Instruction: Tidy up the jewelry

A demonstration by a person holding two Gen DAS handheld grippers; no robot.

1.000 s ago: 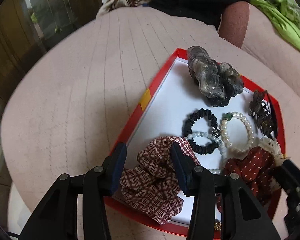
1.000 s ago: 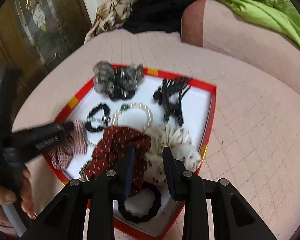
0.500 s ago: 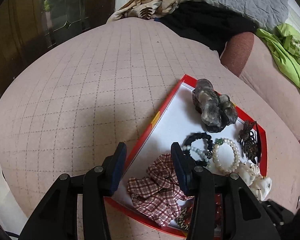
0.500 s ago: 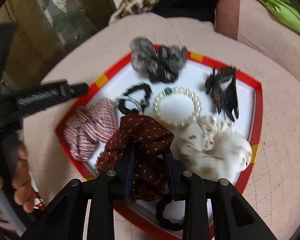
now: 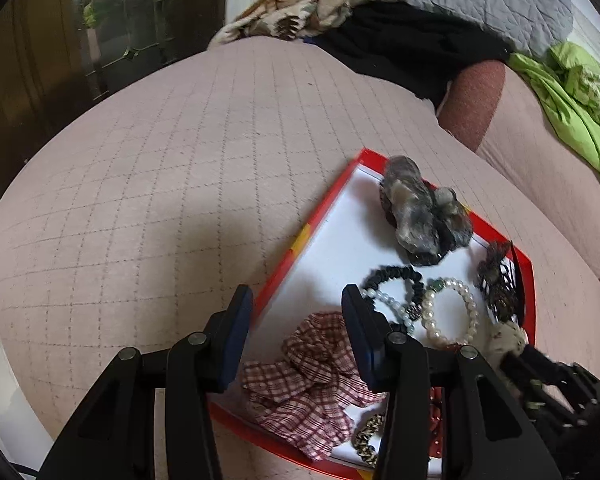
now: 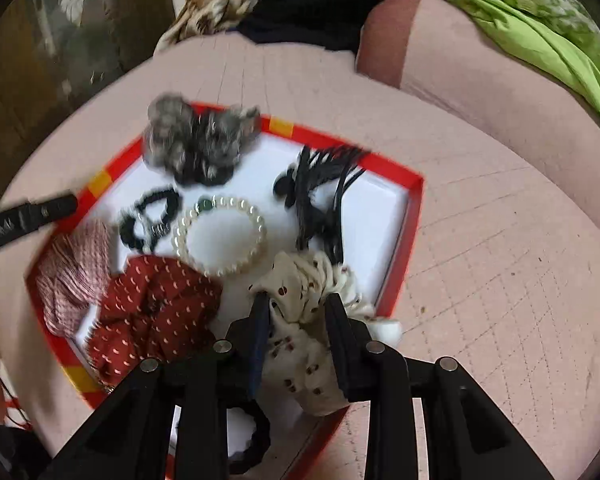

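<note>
Cream dotted scrunchie [image 6: 300,320] straddled by half-open right tongs [image 6: 296,304] at red tray's [image 6: 414,216] near right rim; left tongs [image 5: 296,308] parted, empty, above plaid scrunchie [image 5: 312,376].

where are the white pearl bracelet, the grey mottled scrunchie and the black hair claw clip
white pearl bracelet [image 6: 219,236]: right wrist view, bead ring's left arc
grey mottled scrunchie [image 5: 420,210]: left wrist view, middle of fabric
black hair claw clip [image 6: 320,184]: right wrist view, its prongs

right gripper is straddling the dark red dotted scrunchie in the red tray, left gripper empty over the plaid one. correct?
Not quite. In the right wrist view the right gripper straddles the cream dotted scrunchie, not the dark red dotted scrunchie beside it. The red tray and the empty left gripper over the plaid scrunchie are right.
</note>
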